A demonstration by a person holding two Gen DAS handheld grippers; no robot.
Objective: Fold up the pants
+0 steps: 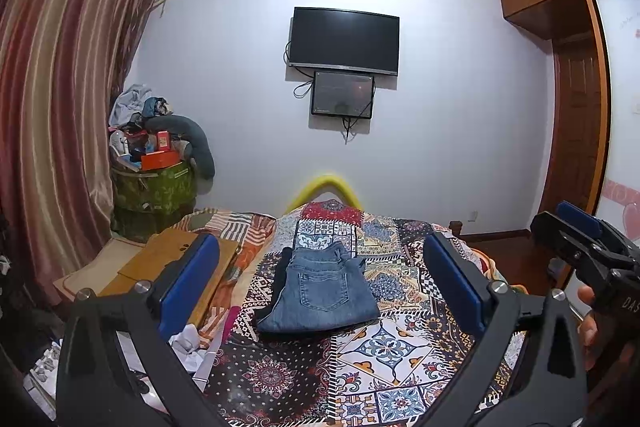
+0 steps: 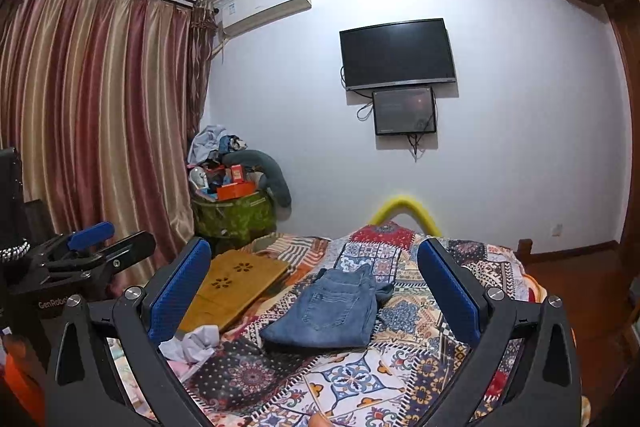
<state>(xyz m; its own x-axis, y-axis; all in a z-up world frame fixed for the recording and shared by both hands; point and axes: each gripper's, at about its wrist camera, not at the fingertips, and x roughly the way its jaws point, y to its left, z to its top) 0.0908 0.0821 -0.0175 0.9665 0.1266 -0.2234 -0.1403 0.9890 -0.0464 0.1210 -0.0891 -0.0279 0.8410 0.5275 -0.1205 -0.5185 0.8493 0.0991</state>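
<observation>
Blue jeans [image 1: 320,293] lie folded in a compact stack on the patterned bedspread [image 1: 384,351], back pocket up, with something black under their left edge. They also show in the right wrist view [image 2: 330,309]. My left gripper [image 1: 320,287] is open and empty, held back above the bed with the jeans framed between its blue pads [image 1: 192,279]. My right gripper [image 2: 316,291] is open and empty too, raised above the bed short of the jeans. Each gripper shows at the edge of the other's view, the right one [image 1: 584,239] and the left one [image 2: 100,247].
A wooden lap tray [image 2: 236,283] lies on the bed's left side, with crumpled white cloth [image 2: 192,343] near it. A cluttered green bin [image 1: 156,187] stands by the curtain [image 1: 60,107]. A television [image 1: 344,41] hangs on the far wall. A wardrobe [image 1: 576,107] is at right.
</observation>
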